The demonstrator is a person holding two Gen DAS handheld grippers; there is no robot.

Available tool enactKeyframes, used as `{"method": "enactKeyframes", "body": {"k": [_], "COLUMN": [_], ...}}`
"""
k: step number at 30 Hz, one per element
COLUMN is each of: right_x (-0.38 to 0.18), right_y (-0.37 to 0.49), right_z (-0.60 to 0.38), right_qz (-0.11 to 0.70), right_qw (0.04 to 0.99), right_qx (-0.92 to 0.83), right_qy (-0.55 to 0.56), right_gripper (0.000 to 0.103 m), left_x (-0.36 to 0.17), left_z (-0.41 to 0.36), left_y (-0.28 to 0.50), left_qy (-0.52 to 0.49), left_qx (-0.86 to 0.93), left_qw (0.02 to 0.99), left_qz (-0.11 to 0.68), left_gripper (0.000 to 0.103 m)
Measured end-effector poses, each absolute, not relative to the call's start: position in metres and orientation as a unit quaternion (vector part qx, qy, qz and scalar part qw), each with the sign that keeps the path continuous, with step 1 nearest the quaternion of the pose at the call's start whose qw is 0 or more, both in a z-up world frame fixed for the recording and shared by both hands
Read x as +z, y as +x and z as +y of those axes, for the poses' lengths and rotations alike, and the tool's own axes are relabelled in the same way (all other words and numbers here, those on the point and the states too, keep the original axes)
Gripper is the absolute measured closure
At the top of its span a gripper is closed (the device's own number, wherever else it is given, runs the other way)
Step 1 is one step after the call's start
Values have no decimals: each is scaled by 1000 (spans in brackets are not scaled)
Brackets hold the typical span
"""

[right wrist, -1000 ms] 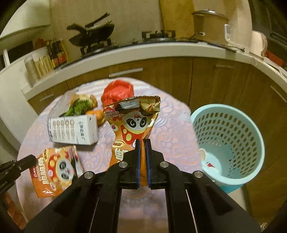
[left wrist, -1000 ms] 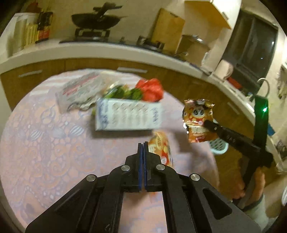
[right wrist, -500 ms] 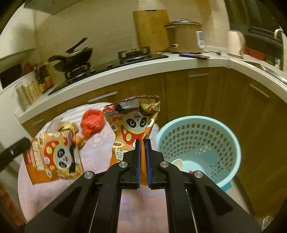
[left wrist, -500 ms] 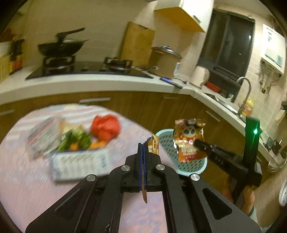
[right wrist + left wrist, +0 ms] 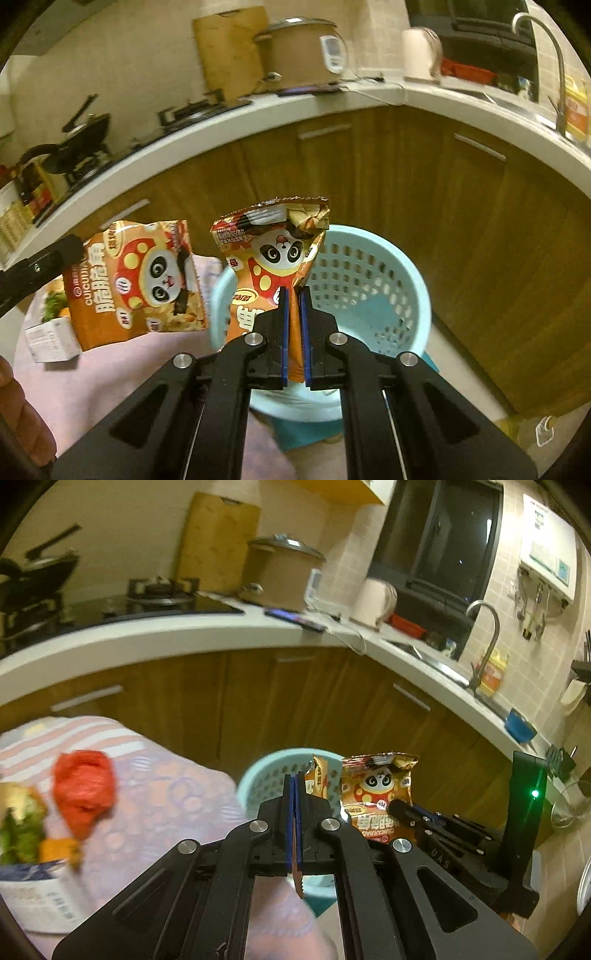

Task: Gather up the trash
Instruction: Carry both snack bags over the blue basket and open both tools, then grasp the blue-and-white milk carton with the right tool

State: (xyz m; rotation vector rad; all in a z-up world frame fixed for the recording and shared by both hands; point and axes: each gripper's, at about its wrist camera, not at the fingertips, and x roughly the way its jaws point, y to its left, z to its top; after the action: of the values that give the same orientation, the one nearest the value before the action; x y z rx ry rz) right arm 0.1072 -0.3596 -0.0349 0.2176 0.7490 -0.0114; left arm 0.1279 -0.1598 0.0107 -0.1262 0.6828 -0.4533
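My left gripper [image 5: 294, 780] is shut on an orange panda snack wrapper [image 5: 318, 775], seen edge-on, held at the near rim of the light blue perforated basket [image 5: 258, 782]. That wrapper shows flat in the right wrist view [image 5: 136, 280], left of the basket. My right gripper [image 5: 294, 291] is shut on a second orange panda wrapper [image 5: 275, 243], upright over the basket [image 5: 369, 288]. It also shows in the left wrist view [image 5: 376, 794], with the right gripper [image 5: 397, 806] pinching its lower edge.
A round table with a pink patterned cloth [image 5: 166, 794] carries a red plastic bag [image 5: 83, 792], vegetables [image 5: 18, 827] and a white carton [image 5: 33, 893]. Wooden cabinets [image 5: 461, 221] and a white counter [image 5: 184, 635] curve behind the basket.
Both grippers have swung right from over the table toward the basket, each carrying its wrapper. The left wrapper was lifted off the table. The basket now sits directly ahead of both.
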Motion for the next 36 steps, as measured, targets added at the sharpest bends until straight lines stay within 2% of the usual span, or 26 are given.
{"method": "enactKeyframes", "body": {"k": [11, 13, 15, 20, 25, 28, 30, 36], "right_x": [-75, -80, -84, -90, -82, -74, -67, -40], "right_y": [130, 132, 134, 132, 127, 124, 121, 112], "right_z": [-386, -389, -392, -398, -393, -383, -374, -318], "right_qz": [406, 413, 420, 429, 419, 412, 404, 378], "right_qw": [906, 902, 898, 892, 898, 902, 906, 917], "right_qx": [-29, -29, -30, -32, -25, -11, 5, 80], "right_qy": [117, 123, 128, 137, 131, 126, 124, 95], "right_gripper": [99, 98, 97, 96, 78, 77, 77, 77], "left_x": [-33, -37, -38, -38, -29, -21, -14, 3], "left_z": [-204, -206, -208, -206, -194, -180, -166, -117], "left_y": [168, 170, 170, 167, 157, 147, 138, 109], "left_qy": [-49, -52, -46, -44, -45, -49, -53, -77], "left_qx": [-235, -236, -230, -227, -209, -189, -171, -124], "left_qw": [893, 890, 892, 893, 903, 913, 921, 935], "left_qz": [382, 387, 387, 386, 372, 358, 346, 323], "left_gripper": [103, 94, 77, 73, 69, 67, 61, 61]}}
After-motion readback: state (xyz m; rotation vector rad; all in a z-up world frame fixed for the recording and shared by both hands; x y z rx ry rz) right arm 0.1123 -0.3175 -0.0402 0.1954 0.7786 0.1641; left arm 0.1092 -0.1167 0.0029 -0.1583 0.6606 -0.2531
